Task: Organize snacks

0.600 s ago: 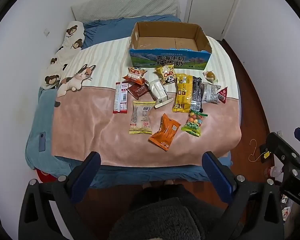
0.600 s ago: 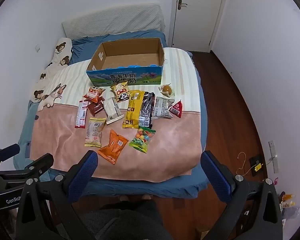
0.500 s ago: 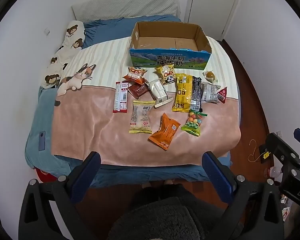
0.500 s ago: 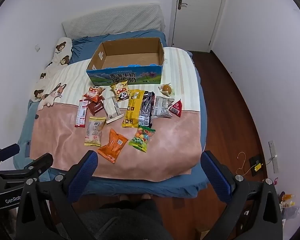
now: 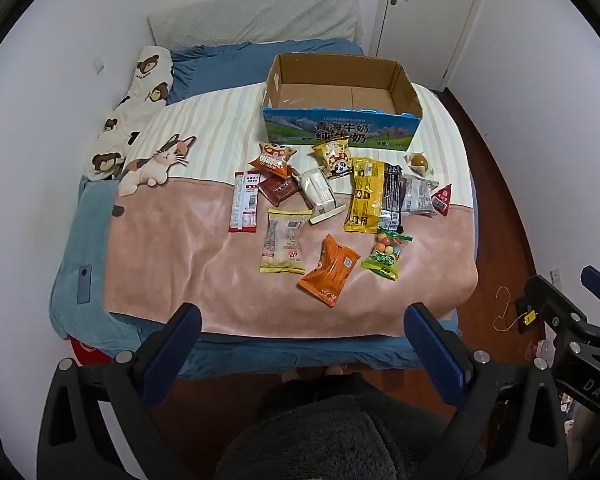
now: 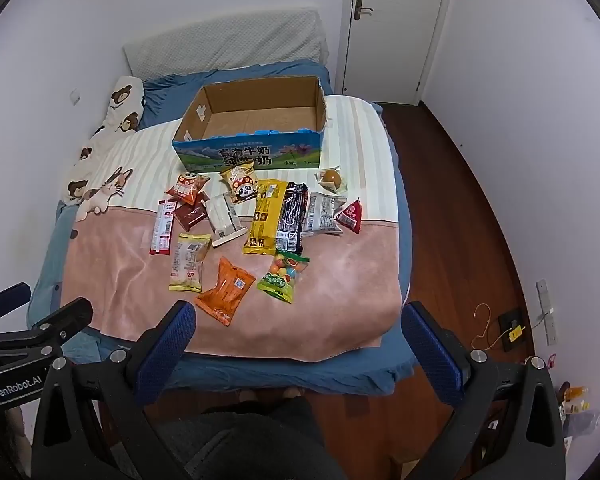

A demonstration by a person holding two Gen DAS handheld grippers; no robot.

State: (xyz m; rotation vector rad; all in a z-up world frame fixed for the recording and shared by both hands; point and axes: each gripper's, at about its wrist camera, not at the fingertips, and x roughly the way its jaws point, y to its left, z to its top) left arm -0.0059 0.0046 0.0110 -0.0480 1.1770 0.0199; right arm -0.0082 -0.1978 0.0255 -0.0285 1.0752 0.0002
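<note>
Several snack packets lie scattered on the bed blanket (image 5: 172, 264). Nearest me are an orange packet (image 5: 329, 271) (image 6: 226, 290), a green candy bag (image 5: 387, 254) (image 6: 283, 276) and a pale yellow packet (image 5: 284, 241) (image 6: 189, 262). A long yellow packet (image 5: 365, 196) (image 6: 266, 216) lies beside a black one (image 5: 392, 196). An open, empty cardboard box (image 5: 340, 106) (image 6: 256, 128) stands behind them. My left gripper (image 5: 300, 344) and right gripper (image 6: 296, 338) are both open and empty, held above the bed's foot, well short of the snacks.
A cat plush (image 5: 156, 164) and a bear-print pillow (image 5: 136, 108) lie at the bed's left side. A phone (image 5: 85, 284) rests on the blue sheet. A closed door (image 6: 384, 24) is at the back; wooden floor (image 6: 460, 208) runs along the right.
Both views show the bed a little closer and lower in frame; the grippers have drifted slightly forward. Nothing on the bed has moved.
</note>
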